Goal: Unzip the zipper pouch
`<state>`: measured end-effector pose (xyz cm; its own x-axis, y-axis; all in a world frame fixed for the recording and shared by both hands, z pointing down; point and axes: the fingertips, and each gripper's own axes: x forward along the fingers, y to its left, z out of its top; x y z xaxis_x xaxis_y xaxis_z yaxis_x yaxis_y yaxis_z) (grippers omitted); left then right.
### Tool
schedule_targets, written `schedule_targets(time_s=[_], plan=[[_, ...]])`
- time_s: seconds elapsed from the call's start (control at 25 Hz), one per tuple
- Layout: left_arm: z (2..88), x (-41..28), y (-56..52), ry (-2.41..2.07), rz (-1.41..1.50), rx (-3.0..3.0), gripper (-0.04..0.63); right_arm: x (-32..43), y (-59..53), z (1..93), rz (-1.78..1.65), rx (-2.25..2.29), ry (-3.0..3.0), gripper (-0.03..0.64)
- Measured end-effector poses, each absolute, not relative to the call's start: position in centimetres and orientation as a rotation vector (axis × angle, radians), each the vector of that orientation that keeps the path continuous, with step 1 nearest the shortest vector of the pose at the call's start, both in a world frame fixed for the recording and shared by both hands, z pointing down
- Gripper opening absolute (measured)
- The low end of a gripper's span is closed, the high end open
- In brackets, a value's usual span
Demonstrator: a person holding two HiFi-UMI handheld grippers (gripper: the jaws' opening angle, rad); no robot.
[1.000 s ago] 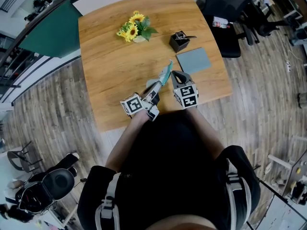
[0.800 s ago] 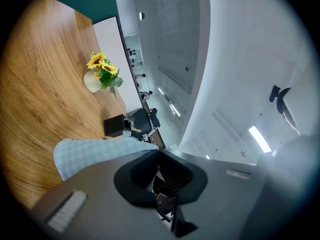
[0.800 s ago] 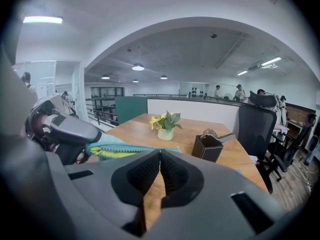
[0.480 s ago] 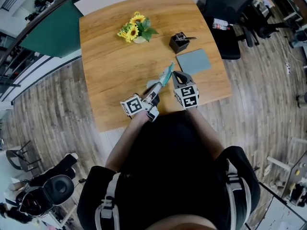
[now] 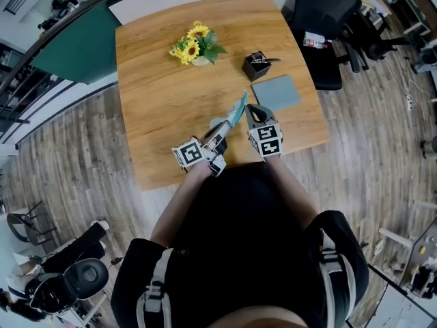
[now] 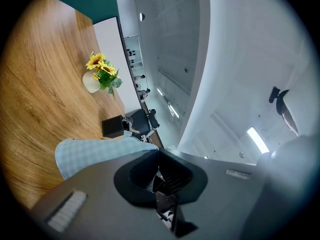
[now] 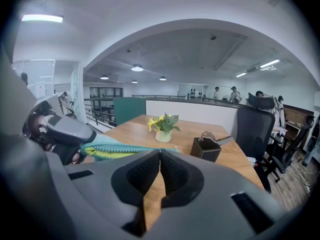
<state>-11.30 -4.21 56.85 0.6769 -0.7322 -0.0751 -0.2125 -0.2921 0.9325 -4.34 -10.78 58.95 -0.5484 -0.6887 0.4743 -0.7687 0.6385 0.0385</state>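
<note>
The teal zipper pouch [image 5: 237,108] is held above the wooden table [image 5: 153,108], its long side running away from me. My left gripper [image 5: 224,123] is shut on its near end; in the left gripper view the pale checked fabric [image 6: 90,153] runs into the closed jaws [image 6: 159,159]. My right gripper [image 5: 250,108] sits just right of the pouch's far end with its jaws together. In the right gripper view the pouch [image 7: 120,149] shows a yellow-green inside and ends right behind the closed jaws [image 7: 160,156]. No zipper pull is visible between them.
A small vase of sunflowers [image 5: 194,45] stands at the table's far side. A black box [image 5: 256,65] and a grey-blue pad [image 5: 276,91] lie to the right of the pouch. A black office chair [image 5: 328,19] stands beyond the table's right corner.
</note>
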Motion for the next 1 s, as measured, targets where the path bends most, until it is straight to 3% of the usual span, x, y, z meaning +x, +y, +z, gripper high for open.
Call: schedule_targets(time_s=[1.0], plan=[[56.97, -11.88, -3.39, -0.723, -0.629, 1.816, -0.003, -4.21, -11.0, 59.01, 0.23, 1.178, -2.388, 0.009]])
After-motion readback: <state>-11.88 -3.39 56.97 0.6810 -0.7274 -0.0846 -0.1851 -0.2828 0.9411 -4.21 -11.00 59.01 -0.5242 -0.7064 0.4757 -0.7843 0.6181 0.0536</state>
